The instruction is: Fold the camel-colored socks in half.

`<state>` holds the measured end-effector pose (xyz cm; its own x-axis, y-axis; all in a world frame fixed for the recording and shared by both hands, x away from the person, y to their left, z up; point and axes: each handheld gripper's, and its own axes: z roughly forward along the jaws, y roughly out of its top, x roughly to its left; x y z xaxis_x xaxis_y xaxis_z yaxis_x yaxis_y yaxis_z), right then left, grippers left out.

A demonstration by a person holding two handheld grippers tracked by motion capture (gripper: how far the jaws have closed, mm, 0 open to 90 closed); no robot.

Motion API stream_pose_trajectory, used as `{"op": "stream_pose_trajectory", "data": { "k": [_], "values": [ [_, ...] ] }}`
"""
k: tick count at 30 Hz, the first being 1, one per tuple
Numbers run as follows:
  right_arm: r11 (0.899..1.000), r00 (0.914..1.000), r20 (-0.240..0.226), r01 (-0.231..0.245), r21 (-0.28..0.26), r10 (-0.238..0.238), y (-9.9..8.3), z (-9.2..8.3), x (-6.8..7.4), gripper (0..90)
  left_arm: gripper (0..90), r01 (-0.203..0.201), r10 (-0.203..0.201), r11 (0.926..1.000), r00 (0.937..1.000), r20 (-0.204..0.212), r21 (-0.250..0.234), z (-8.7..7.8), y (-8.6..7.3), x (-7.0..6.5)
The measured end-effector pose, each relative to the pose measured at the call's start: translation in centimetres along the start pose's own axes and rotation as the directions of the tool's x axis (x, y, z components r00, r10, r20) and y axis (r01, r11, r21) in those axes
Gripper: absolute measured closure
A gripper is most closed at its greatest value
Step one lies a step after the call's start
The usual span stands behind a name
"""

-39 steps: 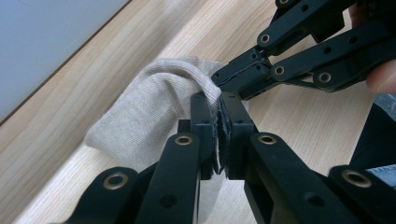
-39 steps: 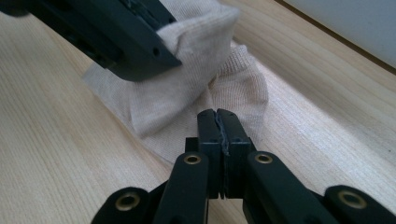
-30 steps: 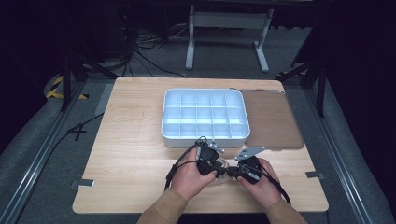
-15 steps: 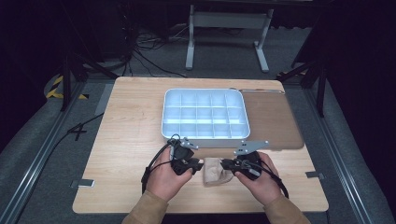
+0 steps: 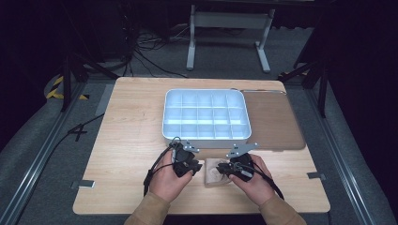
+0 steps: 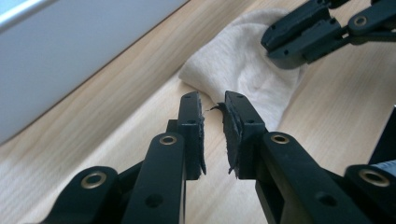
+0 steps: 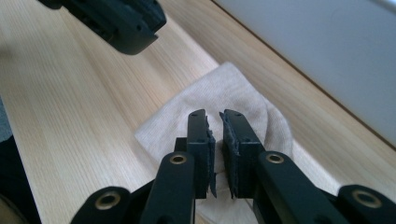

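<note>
A small cream cloth (image 5: 212,176) lies crumpled on the wooden table, between the two hands and near the front edge. My left gripper (image 5: 197,167) points at its left edge. In the left gripper view the left gripper (image 6: 213,100) has only a narrow gap. Its jaws have just been closing, with nothing between the pads and the cloth (image 6: 243,70) just past the tips. My right gripper (image 5: 222,169) hangs over the cloth (image 7: 219,88). The right gripper (image 7: 212,114) is also slightly parted, and its pads press on nothing.
A white compartment tray (image 5: 205,136) stands just behind the hands at the table's middle. A brown mat (image 5: 274,119) lies to its right. The tray's wall (image 6: 70,51) is close beside the left gripper. Bare wood stretches to the left.
The hands were close together over the cloth. The left hand has since drawn away to the left, uncovering the cloth between the grippers. The right hand has shifted only slightly.
</note>
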<state>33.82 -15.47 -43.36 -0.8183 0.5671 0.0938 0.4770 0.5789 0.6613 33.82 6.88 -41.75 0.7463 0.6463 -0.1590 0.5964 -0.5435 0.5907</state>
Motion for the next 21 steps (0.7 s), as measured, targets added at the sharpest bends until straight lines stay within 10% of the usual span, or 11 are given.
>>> {"op": "stream_pose_trajectory", "data": {
  "k": [14, 21],
  "values": [
    [0.999, 0.9985, 0.025, -0.049, 0.011, 0.049, -2.1, -0.4, -1.1, 79.6, 77.6, -0.156, 0.156, 0.9876, 0.9878, 0.001, -0.016, 3.9, 1.6, -1.6],
    [0.998, 0.9978, 0.022, -0.064, 0.023, 0.063, -3.1, 0.1, -1.6, 79.4, 78.0, -0.161, 0.162, 0.9865, 0.9868, -0.014, 0.028, 5.0, 1.6, -1.6]
  ]
}}
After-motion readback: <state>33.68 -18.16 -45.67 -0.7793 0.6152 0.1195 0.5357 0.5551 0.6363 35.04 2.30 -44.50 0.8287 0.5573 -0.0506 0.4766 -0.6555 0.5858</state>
